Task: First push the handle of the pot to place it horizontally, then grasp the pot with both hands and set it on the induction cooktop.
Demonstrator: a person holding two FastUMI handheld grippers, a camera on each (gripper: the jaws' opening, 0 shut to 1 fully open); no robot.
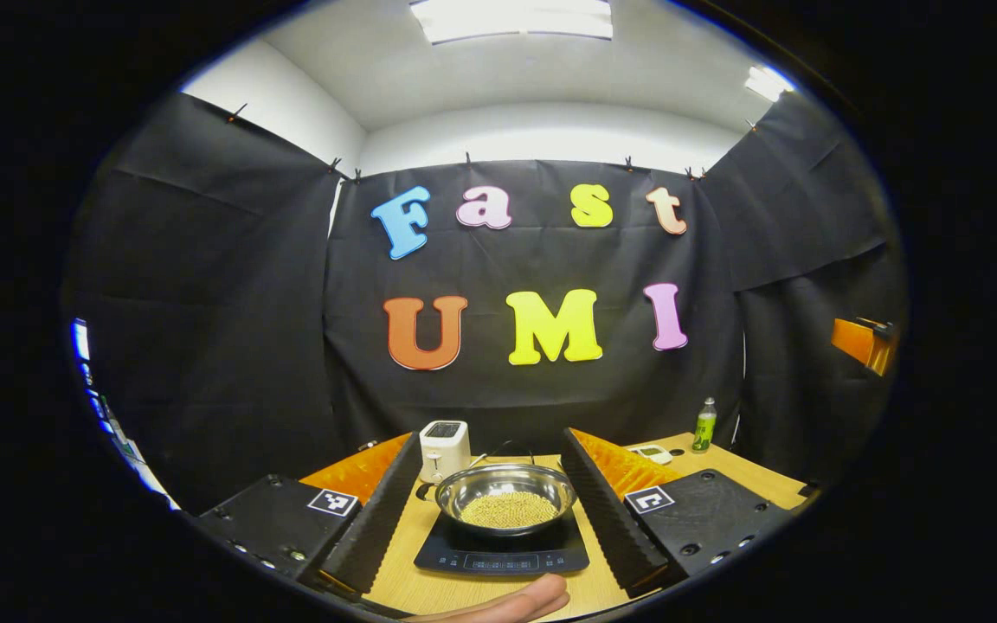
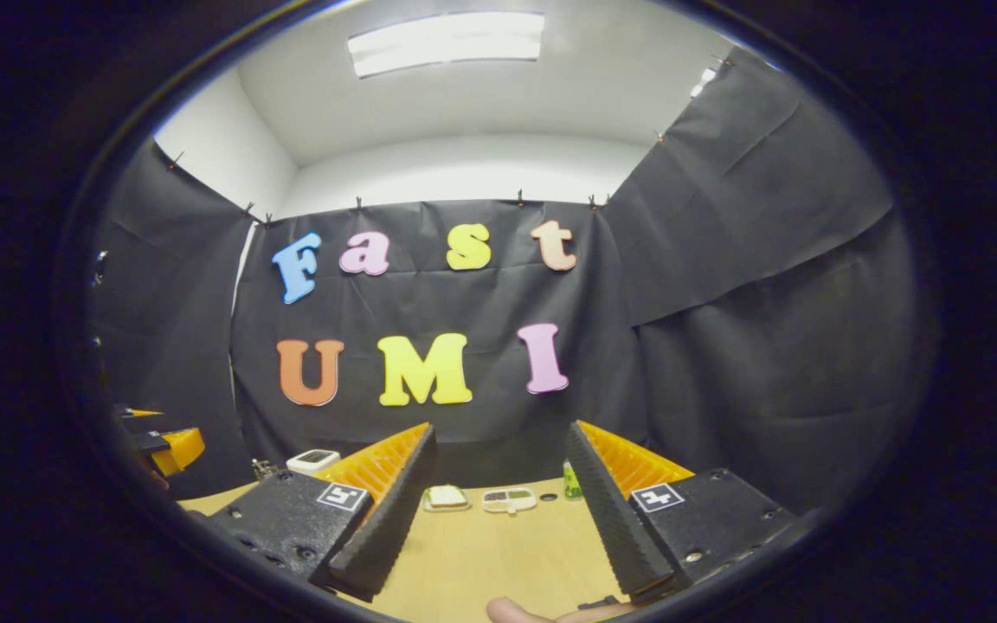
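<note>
The shiny steel pot, holding yellowish grains, sits on the black cooktop ahead of the left gripper. Its fingers are spread apart. The right gripper gapes over bare tabletop.

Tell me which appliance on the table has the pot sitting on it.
The black induction cooktop, nearest the left gripper, carries the pot. The white toaster behind it carries nothing.
</note>
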